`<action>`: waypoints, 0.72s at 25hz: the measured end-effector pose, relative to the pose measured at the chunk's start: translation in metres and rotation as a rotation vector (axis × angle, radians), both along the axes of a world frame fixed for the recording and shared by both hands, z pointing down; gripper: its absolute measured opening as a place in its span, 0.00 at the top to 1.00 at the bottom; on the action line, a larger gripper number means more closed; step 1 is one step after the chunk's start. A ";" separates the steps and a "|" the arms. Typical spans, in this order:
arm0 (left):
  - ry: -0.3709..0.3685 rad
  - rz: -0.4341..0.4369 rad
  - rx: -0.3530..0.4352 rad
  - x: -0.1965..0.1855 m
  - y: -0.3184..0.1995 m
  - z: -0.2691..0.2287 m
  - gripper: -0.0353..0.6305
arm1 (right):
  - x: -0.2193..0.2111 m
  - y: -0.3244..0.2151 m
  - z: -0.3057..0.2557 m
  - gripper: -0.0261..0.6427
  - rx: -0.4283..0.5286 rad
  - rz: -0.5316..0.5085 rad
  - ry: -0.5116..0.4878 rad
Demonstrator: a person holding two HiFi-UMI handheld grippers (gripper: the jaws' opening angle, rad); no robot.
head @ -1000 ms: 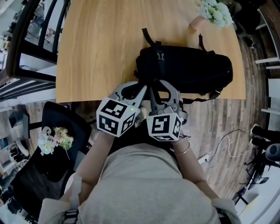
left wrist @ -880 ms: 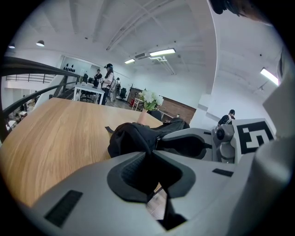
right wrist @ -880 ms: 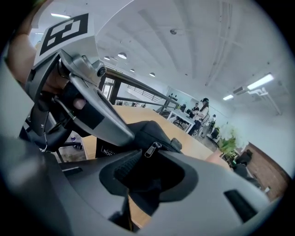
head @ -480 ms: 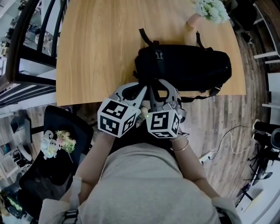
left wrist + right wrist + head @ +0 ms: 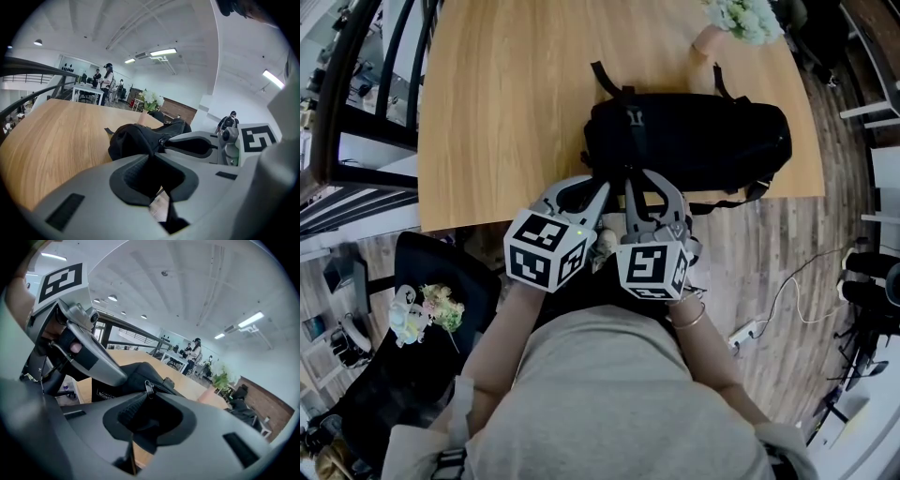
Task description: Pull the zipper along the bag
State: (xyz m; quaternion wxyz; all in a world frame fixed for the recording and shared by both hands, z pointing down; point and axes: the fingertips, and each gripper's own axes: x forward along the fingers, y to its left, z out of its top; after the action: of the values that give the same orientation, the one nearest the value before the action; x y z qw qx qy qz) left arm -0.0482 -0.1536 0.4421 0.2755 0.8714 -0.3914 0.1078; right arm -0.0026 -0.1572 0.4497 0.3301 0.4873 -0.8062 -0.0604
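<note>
Bag of black fabric slumps on woodgrain table.

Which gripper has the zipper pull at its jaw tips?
The right gripper: its jaws have just been closing, the metal zipper pull between their tips. The left gripper pinches only plain black bag fabric.

The bag lies on the table, flowers behind, left tool and right tool before it.
</note>
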 end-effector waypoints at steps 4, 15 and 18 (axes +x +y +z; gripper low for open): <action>-0.003 0.003 0.004 0.001 0.000 -0.001 0.88 | 0.002 -0.001 -0.005 0.86 0.028 0.001 0.016; 0.004 -0.012 0.007 -0.001 -0.003 -0.003 0.88 | -0.002 0.001 -0.019 0.87 0.144 -0.069 0.095; 0.004 -0.012 0.006 -0.001 -0.004 -0.003 0.88 | -0.003 0.000 -0.022 0.88 0.166 -0.091 0.115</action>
State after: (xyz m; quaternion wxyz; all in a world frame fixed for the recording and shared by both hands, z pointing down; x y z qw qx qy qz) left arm -0.0489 -0.1578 0.4390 0.2742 0.8700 -0.3965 0.1031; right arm -0.0059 -0.1569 0.4281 0.3312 0.4717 -0.7995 -0.1694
